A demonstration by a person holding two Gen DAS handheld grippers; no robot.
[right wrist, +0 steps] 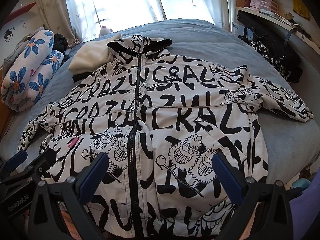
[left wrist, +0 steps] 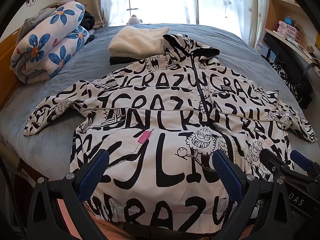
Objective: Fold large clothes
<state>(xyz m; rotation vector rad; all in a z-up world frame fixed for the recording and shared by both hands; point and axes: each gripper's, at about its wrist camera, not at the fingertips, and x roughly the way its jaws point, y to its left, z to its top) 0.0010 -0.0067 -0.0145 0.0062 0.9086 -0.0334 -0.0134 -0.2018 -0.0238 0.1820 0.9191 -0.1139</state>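
Observation:
A large white hooded jacket with black lettering and cartoon faces lies face up on the bed, zipped, sleeves spread to both sides, hood toward the window. My left gripper hovers open above the lower left front panel, near the hem, with nothing between its blue-padded fingers. My right gripper hovers open above the lower right front panel, just right of the zip. The right gripper also shows at the edge of the left wrist view, the left gripper at the edge of the right wrist view.
The bed has a blue-grey cover. A folded cream garment on a dark one lies under the hood. A rolled flower-print quilt sits at the left. A desk with black bags stands along the right side. Curtains and a window are behind.

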